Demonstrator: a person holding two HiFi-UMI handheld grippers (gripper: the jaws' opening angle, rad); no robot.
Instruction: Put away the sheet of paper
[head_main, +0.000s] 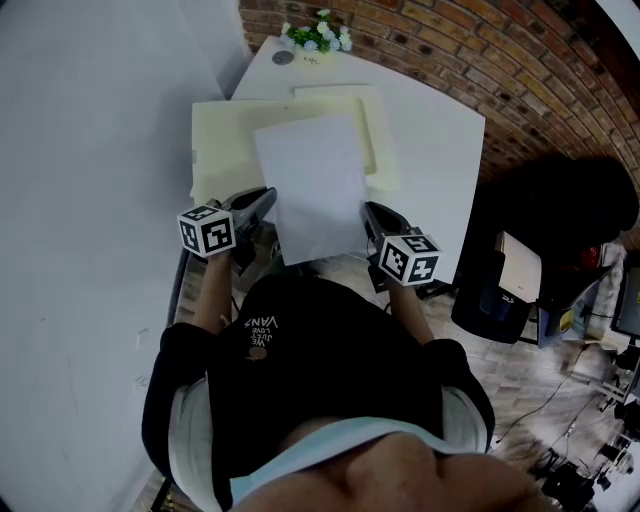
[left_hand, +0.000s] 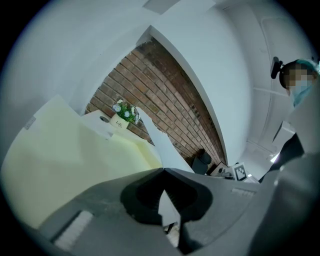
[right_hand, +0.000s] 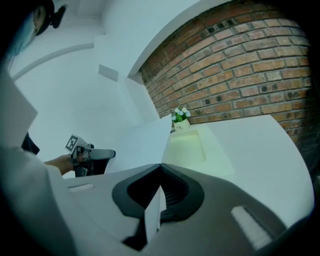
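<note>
The sheet of paper is held over the near part of the cream folder. The left claw and the right claw each clamp a near corner. The folder lies on the white table.

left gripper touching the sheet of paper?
Touching. The left gripper has its jaws closed on an edge of the sheet of paper, seen plainly in the left gripper view.
</note>
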